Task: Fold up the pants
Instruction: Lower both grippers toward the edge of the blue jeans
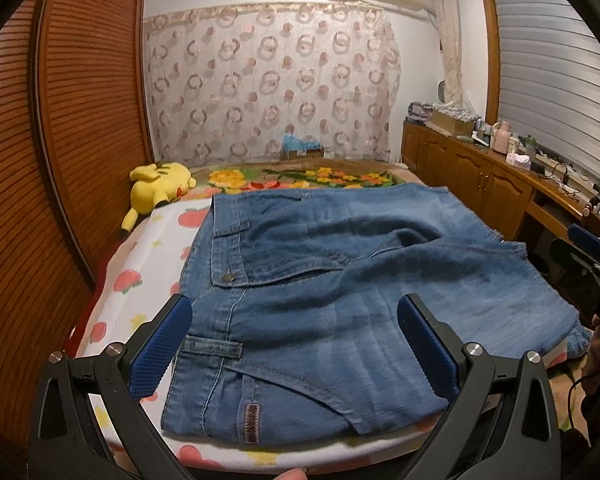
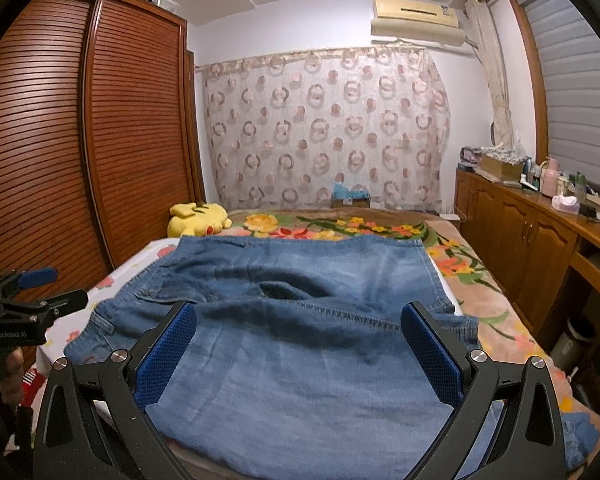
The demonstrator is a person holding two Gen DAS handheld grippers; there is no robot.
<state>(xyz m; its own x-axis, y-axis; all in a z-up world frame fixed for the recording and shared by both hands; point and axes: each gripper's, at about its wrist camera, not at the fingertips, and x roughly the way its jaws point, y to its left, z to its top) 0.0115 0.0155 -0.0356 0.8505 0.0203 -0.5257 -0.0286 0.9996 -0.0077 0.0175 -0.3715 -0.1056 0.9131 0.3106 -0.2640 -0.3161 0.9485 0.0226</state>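
bed (image 1: pixel 112 312) under folded jeans (image 1: pixel 340 280)

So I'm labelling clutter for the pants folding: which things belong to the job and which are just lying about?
Belongs to the job:
blue denim pants
left gripper, open
right gripper, open

Just lying about:
yellow plush toy
flowered blanket
pink tissue pack
cardboard box

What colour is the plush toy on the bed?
The soft plush toy is yellow with small dark markings, clearest in the left wrist view.
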